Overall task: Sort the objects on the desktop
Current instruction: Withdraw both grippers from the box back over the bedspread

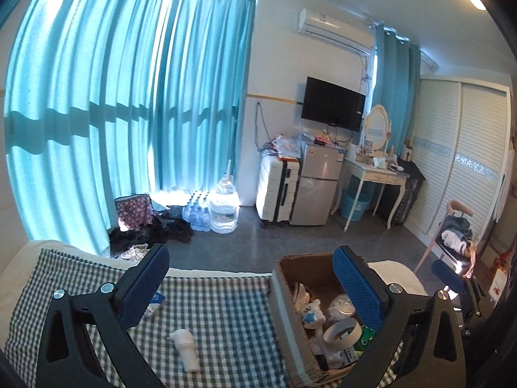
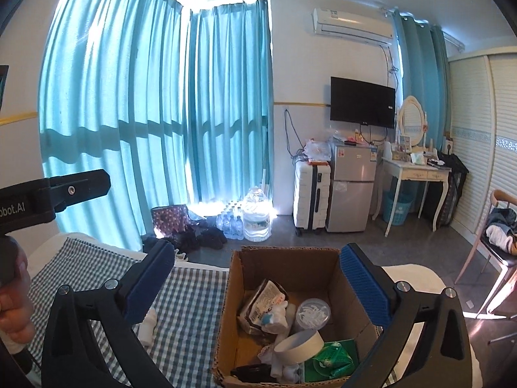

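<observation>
**Mia:** Bottle [image 1: 184,349], the little white one, lies flat on the checked cloth [image 1: 219,307] in the left camera. Its long side runs from the small top at the upper left down to the fat end at the lower right.

**Ben:** Where is the left gripper [image 1: 255,287]?

**Mia:** Up above the cloth, spread wide, holding nothing. The bottle sits between its fingers, lower down. The cardboard box [image 1: 284,317] is to the right, with a tape roll [image 1: 342,329] and a white toy [image 1: 311,313] inside.

**Ben:** And the right camera?

**Mia:** The right gripper [image 2: 258,287] is wide too, and empty, over the box [image 2: 226,317]. The tape roll [image 2: 299,344], a green packet [image 2: 332,360] and a clear tub [image 2: 312,313] are in it. The bottle [image 2: 148,326] peeks out behind the left finger, so I cannot tell which way it points.
</observation>
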{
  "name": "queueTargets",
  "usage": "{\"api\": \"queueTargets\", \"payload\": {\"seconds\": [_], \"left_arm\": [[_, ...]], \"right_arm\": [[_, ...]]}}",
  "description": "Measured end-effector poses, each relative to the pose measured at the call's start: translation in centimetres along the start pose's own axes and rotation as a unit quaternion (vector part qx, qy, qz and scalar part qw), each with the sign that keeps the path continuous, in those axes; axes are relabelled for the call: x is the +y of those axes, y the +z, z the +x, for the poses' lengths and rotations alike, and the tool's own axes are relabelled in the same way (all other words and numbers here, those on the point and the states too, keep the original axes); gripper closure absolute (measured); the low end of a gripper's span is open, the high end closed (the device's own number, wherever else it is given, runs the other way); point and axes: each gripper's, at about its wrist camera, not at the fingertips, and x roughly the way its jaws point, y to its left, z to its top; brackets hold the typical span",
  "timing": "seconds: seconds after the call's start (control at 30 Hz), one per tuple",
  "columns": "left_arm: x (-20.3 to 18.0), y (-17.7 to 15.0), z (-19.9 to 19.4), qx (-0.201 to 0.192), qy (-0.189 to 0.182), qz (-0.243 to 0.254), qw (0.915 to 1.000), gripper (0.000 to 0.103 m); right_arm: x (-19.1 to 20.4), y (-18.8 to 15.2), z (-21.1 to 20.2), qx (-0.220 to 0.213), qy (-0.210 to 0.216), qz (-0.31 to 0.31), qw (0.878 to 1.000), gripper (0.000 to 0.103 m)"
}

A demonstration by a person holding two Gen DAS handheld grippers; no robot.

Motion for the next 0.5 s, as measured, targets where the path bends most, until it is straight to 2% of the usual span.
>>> {"api": "queueTargets", "payload": {"seconds": [0.17, 0.27, 0.37, 0.5], "left_arm": [[3.5, 0.1, -0.4, 0.000, 0.020, -0.014, 0.9997, 0.000], [5.5, -0.2, -0.2, 0.010, 0.038, -0.021, 0.9990, 0.000], [7.3, -0.6, -0.2, 0.013, 0.048, -0.030, 0.9983, 0.000], [9.5, -1.3, 0.3, 0.017, 0.069, -0.033, 0.9969, 0.000]], "right_arm": [[2.0, -0.1, 0.1, -0.009, 0.010, -0.005, 1.000, 0.000], [3.4, -0.7, 1.1, 0.004, 0.025, -0.031, 0.999, 0.000], [4.6, -1.6, 2.2, 0.017, 0.013, -0.052, 0.998, 0.000], [5.2, -2.1, 2.8, 0.017, 0.025, -0.042, 0.999, 0.000]]}}
